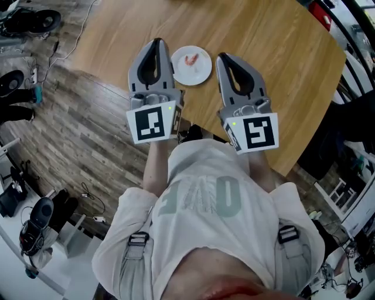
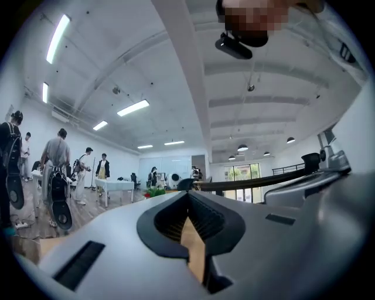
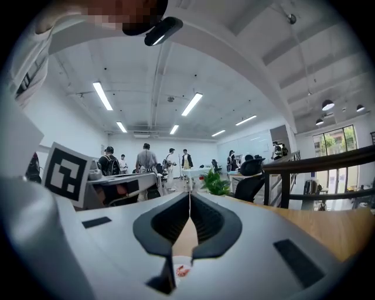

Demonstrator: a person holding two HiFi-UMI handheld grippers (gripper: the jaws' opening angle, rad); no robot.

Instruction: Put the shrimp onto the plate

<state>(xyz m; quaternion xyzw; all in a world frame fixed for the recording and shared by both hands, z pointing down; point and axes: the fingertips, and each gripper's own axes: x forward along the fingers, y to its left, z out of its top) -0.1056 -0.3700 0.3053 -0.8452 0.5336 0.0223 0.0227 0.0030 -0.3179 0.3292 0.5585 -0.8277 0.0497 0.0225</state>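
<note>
A small white plate [image 1: 198,75] sits on the wooden table, and a pink shrimp [image 1: 191,59] lies on it. My left gripper [image 1: 156,42] is held just left of the plate, jaws shut with nothing between them. To the plate's right my right gripper [image 1: 222,57] is also shut and empty. Both hover over the near part of the table, tips pointing away from the person. In the right gripper view the closed jaws [image 3: 188,194] meet, and the shrimp [image 3: 182,271] on the plate shows through the gap below them. The left gripper view shows closed jaws [image 2: 187,194] with only bare table wood [image 2: 194,249] behind.
The wooden table [image 1: 275,64] ends close to the person's body at its near edge. Wood-plank floor [image 1: 88,135] with cables and gear lies to the left. A red object [image 1: 320,13] sits at the table's far right. Several people stand far off in the room.
</note>
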